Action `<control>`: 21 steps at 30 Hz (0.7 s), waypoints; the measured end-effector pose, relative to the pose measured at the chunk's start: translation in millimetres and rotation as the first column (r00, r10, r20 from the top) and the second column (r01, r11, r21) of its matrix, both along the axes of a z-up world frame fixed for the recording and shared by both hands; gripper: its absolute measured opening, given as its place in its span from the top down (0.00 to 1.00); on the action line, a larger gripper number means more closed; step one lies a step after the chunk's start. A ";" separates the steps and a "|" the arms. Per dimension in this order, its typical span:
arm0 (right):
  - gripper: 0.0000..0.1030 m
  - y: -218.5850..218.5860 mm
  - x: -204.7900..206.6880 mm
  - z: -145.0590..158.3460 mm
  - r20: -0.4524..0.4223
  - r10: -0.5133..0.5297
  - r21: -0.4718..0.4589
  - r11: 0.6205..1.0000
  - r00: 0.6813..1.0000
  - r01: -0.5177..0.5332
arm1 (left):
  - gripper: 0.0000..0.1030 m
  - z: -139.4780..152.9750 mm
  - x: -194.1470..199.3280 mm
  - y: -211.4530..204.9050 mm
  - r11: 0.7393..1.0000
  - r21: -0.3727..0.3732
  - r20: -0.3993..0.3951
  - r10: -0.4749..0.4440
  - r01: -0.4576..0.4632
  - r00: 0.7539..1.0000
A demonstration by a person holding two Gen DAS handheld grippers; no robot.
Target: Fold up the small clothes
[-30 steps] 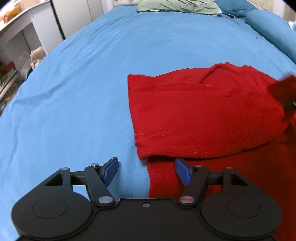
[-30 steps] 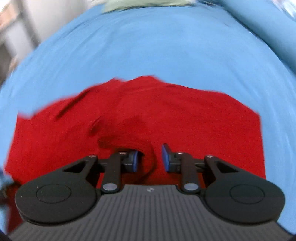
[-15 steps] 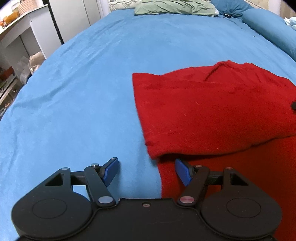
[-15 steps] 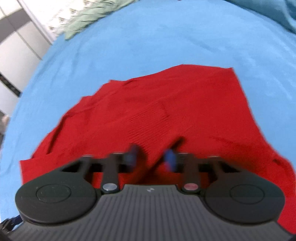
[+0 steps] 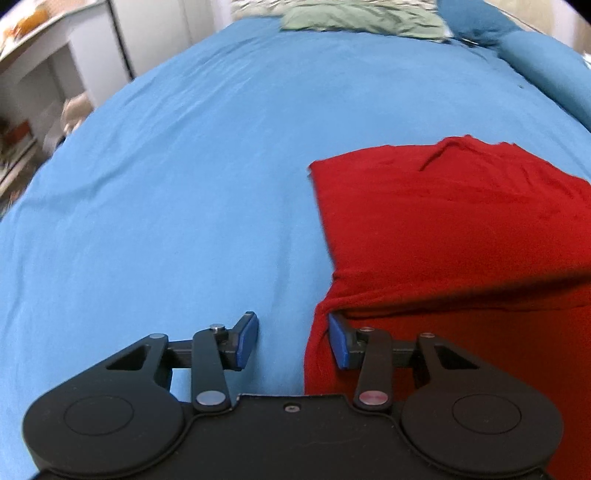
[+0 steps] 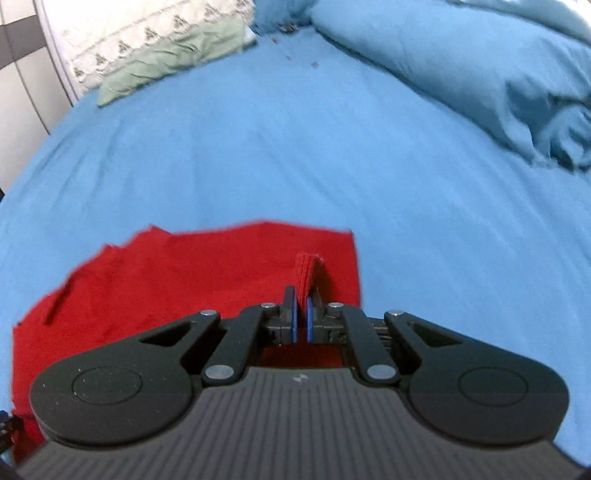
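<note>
A red garment (image 5: 450,221) lies partly folded on the blue bedsheet (image 5: 184,177), its upper layer doubled over a lower one. My left gripper (image 5: 291,343) is open, its jaws set either side of the garment's near left edge, the right pad against the cloth. In the right wrist view the same red garment (image 6: 177,280) lies below my right gripper (image 6: 301,312). That gripper is shut on a pinched ridge of the red cloth, which sticks up between the blue pads.
A green pillow (image 5: 362,18) and a patterned pillow (image 6: 147,33) lie at the bed's head. A rolled blue duvet (image 6: 480,74) runs along the right side. White furniture and shelves (image 5: 44,74) stand left of the bed.
My right gripper has closed on a fold of the red garment near its right edge. My left gripper has slid in so that its right pad meets the garment's left edge.
</note>
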State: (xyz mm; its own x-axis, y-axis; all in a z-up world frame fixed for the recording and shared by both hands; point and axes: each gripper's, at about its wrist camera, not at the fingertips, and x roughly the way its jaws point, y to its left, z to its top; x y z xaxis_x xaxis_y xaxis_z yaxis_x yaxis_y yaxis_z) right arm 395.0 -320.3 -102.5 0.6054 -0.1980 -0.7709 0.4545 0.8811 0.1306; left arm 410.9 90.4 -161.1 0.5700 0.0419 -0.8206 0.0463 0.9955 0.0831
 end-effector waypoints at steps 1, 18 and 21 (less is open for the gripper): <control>0.81 -3.3 -2.7 -5.6 -0.004 0.001 0.009 1.000 1.000 -0.001 | 0.55 -0.3 -1.2 0.6 1.000 0.005 -0.003 0.002 -0.002 1.000; 0.08 38.7 -33.5 -11.1 0.004 0.277 -0.110 0.955 0.961 -0.275 | 0.32 11.2 -1.4 -48.7 0.985 -0.034 0.023 -0.171 0.171 0.985; 0.08 27.7 -29.0 -33.5 -0.012 0.266 -0.082 0.961 0.964 -0.266 | 0.32 -3.6 -8.0 -41.6 0.989 -0.071 0.043 -0.128 0.131 0.991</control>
State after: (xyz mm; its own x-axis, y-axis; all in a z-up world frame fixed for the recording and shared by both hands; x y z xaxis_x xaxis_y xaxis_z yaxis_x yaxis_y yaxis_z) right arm 366.0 -292.6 -136.0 0.6443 -0.0930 -0.7591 0.2028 0.9778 0.0523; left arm 402.9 48.8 -164.8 0.5978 -0.0944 -0.7960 0.1738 0.9847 0.0138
